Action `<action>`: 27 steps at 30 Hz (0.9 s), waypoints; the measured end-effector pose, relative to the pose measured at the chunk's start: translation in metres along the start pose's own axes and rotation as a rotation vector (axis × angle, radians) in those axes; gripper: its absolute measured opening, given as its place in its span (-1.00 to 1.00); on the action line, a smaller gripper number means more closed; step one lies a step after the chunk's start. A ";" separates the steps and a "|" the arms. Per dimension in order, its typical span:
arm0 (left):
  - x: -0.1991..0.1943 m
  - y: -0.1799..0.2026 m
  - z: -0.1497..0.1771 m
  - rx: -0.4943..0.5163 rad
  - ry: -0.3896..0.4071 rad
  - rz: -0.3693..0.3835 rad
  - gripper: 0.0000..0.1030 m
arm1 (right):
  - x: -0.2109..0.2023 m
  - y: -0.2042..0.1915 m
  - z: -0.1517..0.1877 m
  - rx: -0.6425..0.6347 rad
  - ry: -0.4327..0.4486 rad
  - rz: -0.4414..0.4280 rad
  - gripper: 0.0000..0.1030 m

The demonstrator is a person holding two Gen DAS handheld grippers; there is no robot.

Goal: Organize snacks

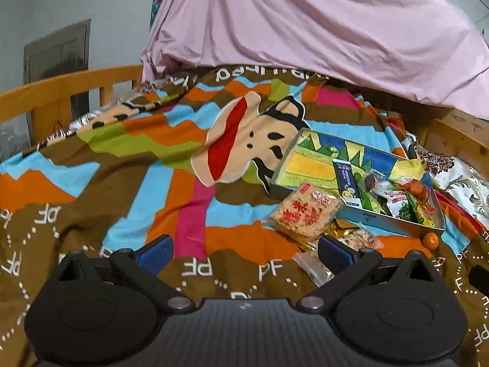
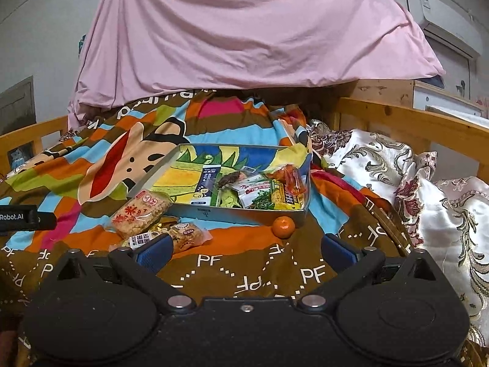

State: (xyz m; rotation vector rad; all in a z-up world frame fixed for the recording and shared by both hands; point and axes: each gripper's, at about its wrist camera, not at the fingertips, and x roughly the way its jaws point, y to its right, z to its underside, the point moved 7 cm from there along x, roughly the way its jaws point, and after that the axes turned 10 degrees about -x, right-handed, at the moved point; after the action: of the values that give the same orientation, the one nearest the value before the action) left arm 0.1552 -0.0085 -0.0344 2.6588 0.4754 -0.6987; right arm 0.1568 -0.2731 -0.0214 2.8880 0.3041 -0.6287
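A shallow box [image 2: 195, 209] [image 1: 382, 224] with a colourful printed floor lies on the patterned bedspread and holds several snack packets [image 2: 259, 194] [image 1: 397, 198]. A rice-cracker pack [image 2: 140, 214] [image 1: 305, 214] leans on the box's near-left corner. Smaller wrapped snacks [image 2: 183, 234] [image 1: 360, 240] lie below the pack. A small orange [image 2: 283, 227] [image 1: 430, 239] rests against the box's front wall. My left gripper [image 1: 244, 252] hangs open above the bedspread, left of the snacks. My right gripper [image 2: 246, 249] is open too, in front of the orange, with nothing between its fingers.
A pink sheet [image 2: 244, 36] hangs over the far side of the bed. Wooden bed rails [image 1: 61, 90] [image 2: 428, 122] run along both sides. A white floral quilt [image 2: 428, 189] is bunched at the right. The left gripper's body [image 2: 18, 218] shows at the right wrist view's left edge.
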 end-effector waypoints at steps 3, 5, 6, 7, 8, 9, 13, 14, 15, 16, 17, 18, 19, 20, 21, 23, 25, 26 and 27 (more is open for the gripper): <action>0.003 0.002 0.004 -0.003 -0.024 -0.009 0.99 | 0.002 0.000 0.000 -0.004 -0.006 -0.004 0.99; 0.006 0.004 0.005 0.008 -0.039 -0.015 0.99 | 0.004 -0.001 -0.001 -0.014 -0.007 -0.004 0.99; 0.007 0.004 0.006 0.014 -0.043 -0.015 0.99 | 0.004 -0.002 -0.001 -0.021 -0.006 -0.006 0.99; 0.008 0.005 0.006 0.018 -0.046 -0.016 0.99 | 0.005 -0.004 -0.001 -0.030 -0.006 -0.008 0.99; 0.009 0.006 0.006 0.020 -0.045 -0.018 0.99 | 0.006 -0.005 -0.001 -0.041 -0.010 -0.010 0.99; 0.010 0.006 0.006 0.021 -0.040 -0.020 0.99 | 0.007 -0.006 -0.002 -0.051 -0.013 -0.012 0.99; 0.014 0.012 0.005 0.027 -0.037 -0.034 0.99 | 0.012 -0.007 -0.005 -0.050 -0.011 -0.031 0.99; 0.016 0.014 0.005 0.033 -0.039 -0.038 0.99 | 0.013 -0.006 -0.006 -0.048 -0.010 -0.033 0.99; 0.017 0.016 0.005 0.040 -0.037 -0.042 0.99 | 0.014 -0.006 -0.007 -0.047 -0.007 -0.036 0.99; 0.018 0.018 0.005 0.050 -0.035 -0.045 0.99 | 0.016 -0.005 -0.008 -0.047 -0.006 -0.040 0.99; 0.019 0.021 0.006 0.065 -0.034 -0.046 0.99 | 0.018 -0.005 -0.009 -0.049 -0.007 -0.044 0.99; 0.021 0.024 0.006 0.079 -0.036 -0.047 0.99 | 0.019 -0.005 -0.009 -0.051 -0.007 -0.047 0.99; 0.022 0.028 0.007 0.096 -0.037 -0.052 0.99 | 0.021 -0.004 -0.010 -0.053 -0.008 -0.048 0.99; 0.024 0.030 0.007 0.110 -0.037 -0.057 0.99 | 0.022 -0.004 -0.010 -0.055 -0.010 -0.052 0.99; 0.025 0.033 0.008 0.125 -0.038 -0.063 0.99 | 0.024 -0.004 -0.011 -0.055 -0.011 -0.063 0.99; 0.028 0.039 0.009 0.152 -0.033 -0.063 0.99 | 0.027 -0.003 -0.012 -0.047 -0.008 -0.093 0.99; 0.031 0.044 0.010 0.168 -0.036 -0.068 0.99 | 0.029 -0.003 -0.014 -0.040 -0.001 -0.123 0.99; 0.032 0.046 0.010 0.171 -0.040 -0.065 0.99 | 0.030 -0.004 -0.014 -0.043 0.003 -0.132 0.99; 0.034 0.047 0.010 0.172 -0.045 -0.059 0.99 | 0.030 -0.004 -0.016 -0.051 0.009 -0.138 0.99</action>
State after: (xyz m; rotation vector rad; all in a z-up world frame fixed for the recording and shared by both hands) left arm 0.1975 -0.0467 -0.0488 2.7909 0.5044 -0.8505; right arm 0.1885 -0.2609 -0.0206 2.8399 0.5161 -0.6197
